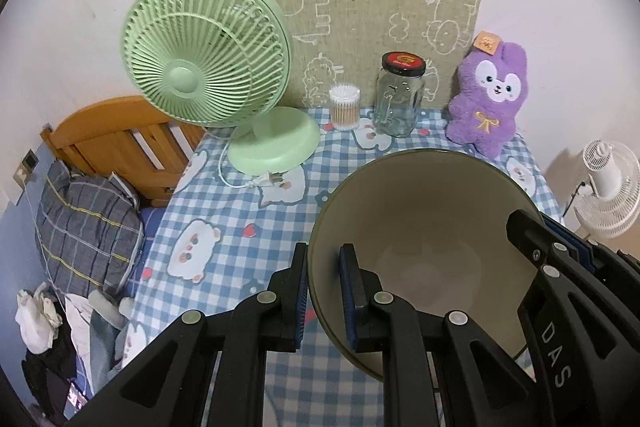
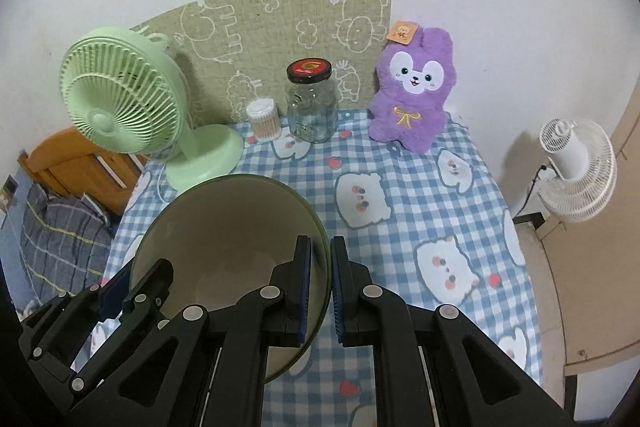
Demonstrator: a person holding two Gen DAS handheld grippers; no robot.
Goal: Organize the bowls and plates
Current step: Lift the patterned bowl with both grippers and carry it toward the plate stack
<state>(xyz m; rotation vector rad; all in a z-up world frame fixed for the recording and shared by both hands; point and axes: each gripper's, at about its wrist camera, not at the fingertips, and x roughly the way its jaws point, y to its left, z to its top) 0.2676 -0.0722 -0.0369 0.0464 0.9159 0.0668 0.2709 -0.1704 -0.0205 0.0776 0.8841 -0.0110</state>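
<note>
A large bowl (image 1: 424, 219) with a cream inside and a dark green outside is held over the blue checked tablecloth (image 1: 240, 211). My left gripper (image 1: 323, 259) is shut on the bowl's left rim, one finger inside and one outside. My right gripper (image 2: 320, 255) is shut on the bowl's (image 2: 224, 227) right rim the same way. Each gripper shows in the other's view: the right gripper (image 1: 560, 259) at the bowl's right edge, the left gripper (image 2: 136, 287) at its left edge. No plates are in view.
At the table's back stand a green desk fan (image 1: 208, 67), a cotton swab tub (image 1: 345, 107), a glass jar with a black lid (image 1: 398, 95) and a purple plush rabbit (image 1: 488, 99). A bed with a wooden headboard (image 1: 112, 143) lies left. A white fan (image 2: 576, 167) stands right.
</note>
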